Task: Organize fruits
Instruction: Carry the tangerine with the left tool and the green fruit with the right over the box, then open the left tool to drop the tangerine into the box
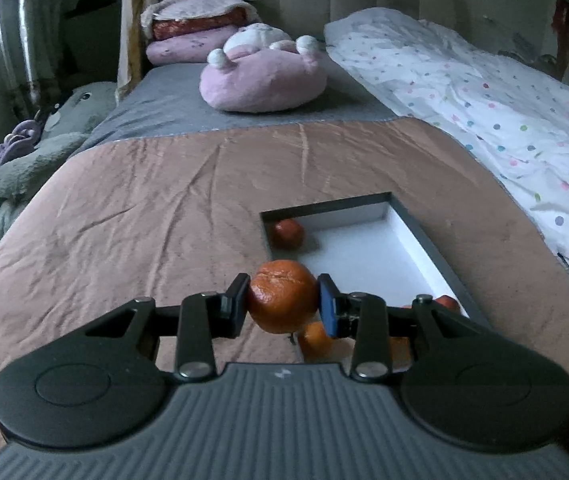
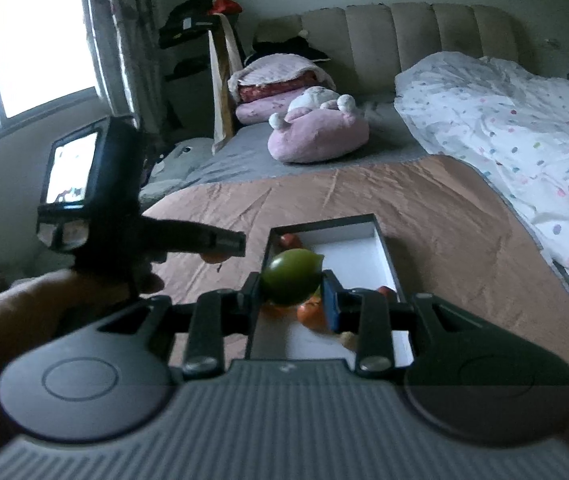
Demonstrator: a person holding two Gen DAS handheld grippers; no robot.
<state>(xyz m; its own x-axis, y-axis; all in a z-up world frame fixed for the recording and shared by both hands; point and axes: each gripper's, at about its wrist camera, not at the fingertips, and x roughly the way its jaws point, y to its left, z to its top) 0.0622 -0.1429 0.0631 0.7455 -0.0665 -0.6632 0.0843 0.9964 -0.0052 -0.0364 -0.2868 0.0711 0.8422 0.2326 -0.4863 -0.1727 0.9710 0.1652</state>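
at far left a grey plush toy (image 1: 36, 152) slumps beside the bed (image 1: 144, 208). the left claw (image 1: 283, 304) pinches a wrinkled orange (image 1: 283, 300) above the near left corner of the open box (image 1: 416, 236); its frame hides part of the fruit lying inside. the right claw (image 2: 290, 294) pinches a green fruit (image 2: 291, 282) over the same box, blocking the oranges below. a pink cushion (image 1: 262, 80) sits beyond, the dotted duvet (image 1: 496, 120) at right. no writing is legible.
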